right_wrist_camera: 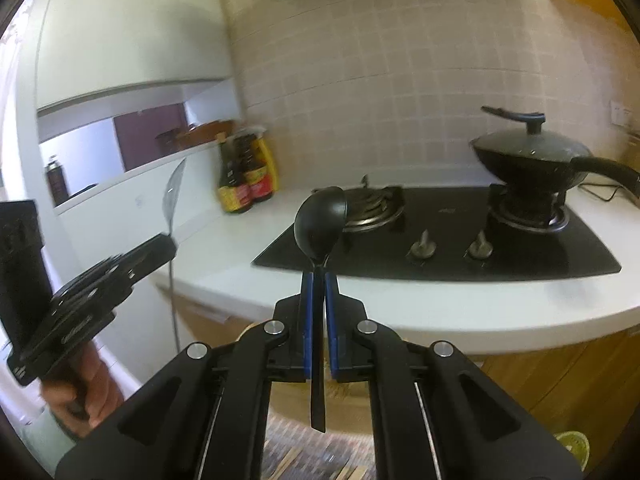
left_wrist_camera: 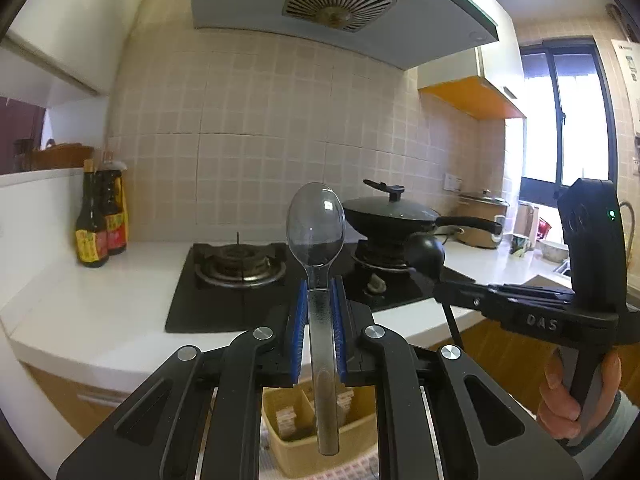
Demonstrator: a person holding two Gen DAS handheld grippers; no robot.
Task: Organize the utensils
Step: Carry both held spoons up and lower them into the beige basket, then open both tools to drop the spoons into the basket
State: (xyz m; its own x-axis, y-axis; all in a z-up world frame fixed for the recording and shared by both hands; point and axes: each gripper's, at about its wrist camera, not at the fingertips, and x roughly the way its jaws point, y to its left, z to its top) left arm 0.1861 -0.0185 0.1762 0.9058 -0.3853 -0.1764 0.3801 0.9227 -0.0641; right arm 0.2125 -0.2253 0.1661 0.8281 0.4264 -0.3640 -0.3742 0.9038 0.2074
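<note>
My left gripper (left_wrist_camera: 321, 286) is shut on the handle of a clear plastic spoon (left_wrist_camera: 316, 224), whose bowl points up and away over the stove. In the right wrist view my right gripper (right_wrist_camera: 319, 276) is shut on the thin handle of a black ladle-like spoon (right_wrist_camera: 320, 222), bowl up. Each gripper shows in the other's view: the right gripper (left_wrist_camera: 436, 280) with the black spoon (left_wrist_camera: 425, 255) at the right, the left gripper (right_wrist_camera: 170, 240) with the clear spoon (right_wrist_camera: 173, 194) at the left. A beige divided box (left_wrist_camera: 294, 424) lies below, partly hidden by the left gripper.
A black gas hob (right_wrist_camera: 440, 236) sits in the white counter (left_wrist_camera: 100, 304). A lidded black wok (right_wrist_camera: 532, 160) stands on the right burner. Sauce bottles (left_wrist_camera: 100, 224) stand at the counter's left. A range hood (left_wrist_camera: 340, 12) hangs above. A hand (left_wrist_camera: 568, 396) grips the right tool.
</note>
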